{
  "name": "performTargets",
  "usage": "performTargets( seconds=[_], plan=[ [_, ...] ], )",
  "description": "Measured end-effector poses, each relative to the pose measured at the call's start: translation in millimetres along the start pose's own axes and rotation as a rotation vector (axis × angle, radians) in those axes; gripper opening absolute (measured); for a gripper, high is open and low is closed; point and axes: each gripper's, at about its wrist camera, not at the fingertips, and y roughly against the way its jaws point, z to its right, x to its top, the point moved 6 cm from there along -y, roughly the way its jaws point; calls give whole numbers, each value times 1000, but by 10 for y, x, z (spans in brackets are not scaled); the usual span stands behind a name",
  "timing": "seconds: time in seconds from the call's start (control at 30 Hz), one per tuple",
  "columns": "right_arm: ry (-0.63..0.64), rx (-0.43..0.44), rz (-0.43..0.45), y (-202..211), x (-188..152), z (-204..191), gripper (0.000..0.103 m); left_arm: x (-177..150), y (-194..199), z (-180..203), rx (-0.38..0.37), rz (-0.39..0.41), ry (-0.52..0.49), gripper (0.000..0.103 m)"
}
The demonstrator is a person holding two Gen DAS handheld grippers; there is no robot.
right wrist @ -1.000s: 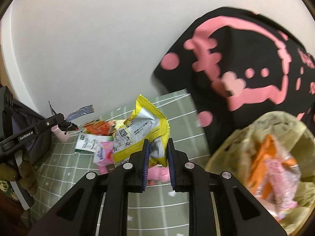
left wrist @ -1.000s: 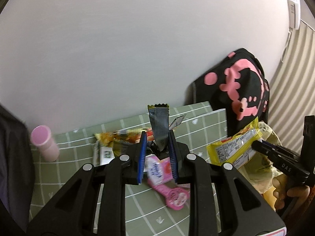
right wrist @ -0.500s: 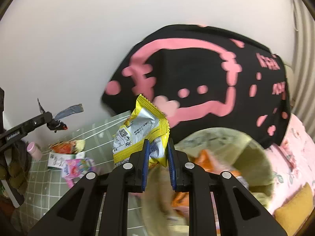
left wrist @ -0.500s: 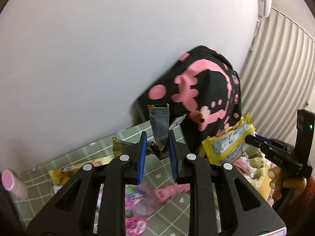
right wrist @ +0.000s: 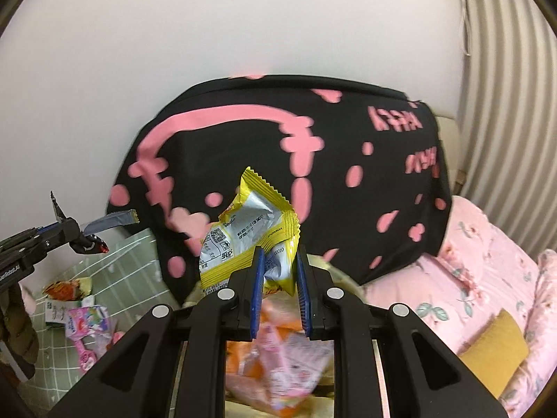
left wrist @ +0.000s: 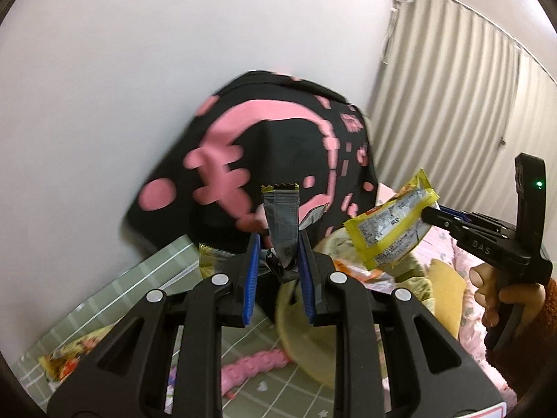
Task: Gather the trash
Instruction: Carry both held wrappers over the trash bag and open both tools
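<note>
Blue-padded fingers (left wrist: 251, 278) of the left gripper (left wrist: 278, 268) pinch a crumpled grey foil wrapper (left wrist: 282, 223), its strip standing toward twelve o'clock. Right gripper (right wrist: 278, 278) is clamped on a yellow-and-silver snack packet (right wrist: 243, 240), directly above the pale trash bin (right wrist: 195, 296) holding orange and pink wrappers. At nine o'clock, more litter (right wrist: 80, 313) lies on the green checked tablecloth (right wrist: 139, 278).
</note>
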Motion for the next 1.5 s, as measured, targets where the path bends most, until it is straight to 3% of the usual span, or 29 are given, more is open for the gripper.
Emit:
performTargets(
  seconds=[0.23, 0.47, 0.77, 0.9, 1.03, 1.27, 1.5],
  plan=[
    [-38, -75, 29, 165, 34, 429, 18, 168, -244, 506, -93, -16, -68, 20],
    [-80, -124, 49, 288, 11, 840, 18, 126, -500, 1042, -169, -56, -138, 20],
    [-119, -142, 96, 449, 54, 1182, 18, -14, -861, 1333, -225, -141, -105, 20],
    [-126, -155, 103, 520, 31, 1297, 18, -109, -995, 1394, -224, -175, -105, 21],
    [-140, -163, 94, 536, -43, 1400, 18, -196, -1091, 1394, -231, -228, -70, 36],
    [-141, -138, 76, 489, -131, 1388, 18, -248, -1060, 1306, -184, -237, -47, 40],
    [-108, -55, 59, 344, -127, 1073, 18, -227, -833, 1107, -126, -201, -30, 42]
  ],
)
